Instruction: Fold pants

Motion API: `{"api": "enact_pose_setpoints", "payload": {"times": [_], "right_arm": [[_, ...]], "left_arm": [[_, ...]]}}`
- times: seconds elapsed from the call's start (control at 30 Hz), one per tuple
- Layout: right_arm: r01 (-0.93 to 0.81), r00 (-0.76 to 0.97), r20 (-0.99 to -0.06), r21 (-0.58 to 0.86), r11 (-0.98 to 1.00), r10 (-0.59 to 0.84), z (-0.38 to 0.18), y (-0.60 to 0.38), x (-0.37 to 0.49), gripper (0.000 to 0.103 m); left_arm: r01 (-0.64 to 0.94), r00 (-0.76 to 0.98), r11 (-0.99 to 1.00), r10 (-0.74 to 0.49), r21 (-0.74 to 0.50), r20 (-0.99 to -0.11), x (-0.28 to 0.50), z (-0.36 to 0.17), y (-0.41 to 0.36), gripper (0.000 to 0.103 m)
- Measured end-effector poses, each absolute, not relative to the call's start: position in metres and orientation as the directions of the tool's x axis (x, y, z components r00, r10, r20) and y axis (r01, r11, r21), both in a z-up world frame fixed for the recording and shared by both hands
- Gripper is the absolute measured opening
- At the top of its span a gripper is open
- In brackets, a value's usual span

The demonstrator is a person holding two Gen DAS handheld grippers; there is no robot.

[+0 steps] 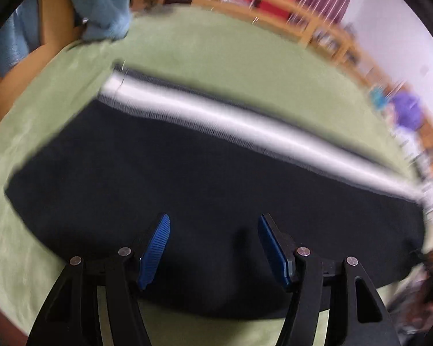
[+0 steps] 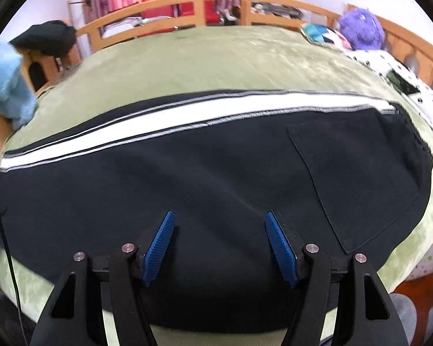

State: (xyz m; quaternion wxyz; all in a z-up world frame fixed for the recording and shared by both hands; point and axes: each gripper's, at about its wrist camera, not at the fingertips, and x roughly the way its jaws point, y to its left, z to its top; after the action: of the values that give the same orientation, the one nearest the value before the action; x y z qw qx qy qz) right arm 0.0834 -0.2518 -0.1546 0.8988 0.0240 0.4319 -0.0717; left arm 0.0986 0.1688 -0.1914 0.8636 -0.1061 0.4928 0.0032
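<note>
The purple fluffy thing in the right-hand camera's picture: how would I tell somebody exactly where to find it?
Start at the big green blanket that covers the bed, and follow it to the far right corner, by the wooden bed rail. There the purple fluffy thing sits, beside a colourful patterned cushion. It is the only shaggy, violet, rounded lump there; the black pants lie flat much nearer.

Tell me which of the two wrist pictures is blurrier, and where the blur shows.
Left wrist view: heavy smear across the pants, white stripe and shelves, while the left gripper stays sharp. Right wrist view: mostly crisp, pocket stitching readable; both bulge from fisheye.
</note>
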Motion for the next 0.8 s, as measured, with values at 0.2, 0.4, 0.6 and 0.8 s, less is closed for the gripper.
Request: {"api": "enact_pose_setpoints", "payload": {"times": [0.2,0.4,0.6,0.8], "right_arm": [[0.108,0.632,-0.775,0.080,0.991,-0.007,-0.153,-0.245,0.060,0.066],[-0.032,0.657,-0.746,0.118,0.993,0.110,-0.155,-0.203,0.047,0.066],[-0.127,0.652,-0.746,0.068,0.990,0.135,-0.163,-0.178,0.031,0.066],[-0.158,0.659,-0.738,0.055,0.986,0.147,-0.168,-0.179,0.026,0.066]], "left_arm": [[-0.091,0.525,0.985,-0.078,-0.146,-0.848,0.072,-0.179,0.168,0.051],[-0.011,0.523,0.940,-0.285,-0.341,-0.803,0.044,-0.169,0.150,0.060],[-0.093,0.479,0.853,-0.413,-0.513,-0.774,0.029,-0.195,0.147,0.058],[-0.118,0.542,0.797,-0.448,-0.592,-0.711,0.019,-0.197,0.150,0.058]]}}
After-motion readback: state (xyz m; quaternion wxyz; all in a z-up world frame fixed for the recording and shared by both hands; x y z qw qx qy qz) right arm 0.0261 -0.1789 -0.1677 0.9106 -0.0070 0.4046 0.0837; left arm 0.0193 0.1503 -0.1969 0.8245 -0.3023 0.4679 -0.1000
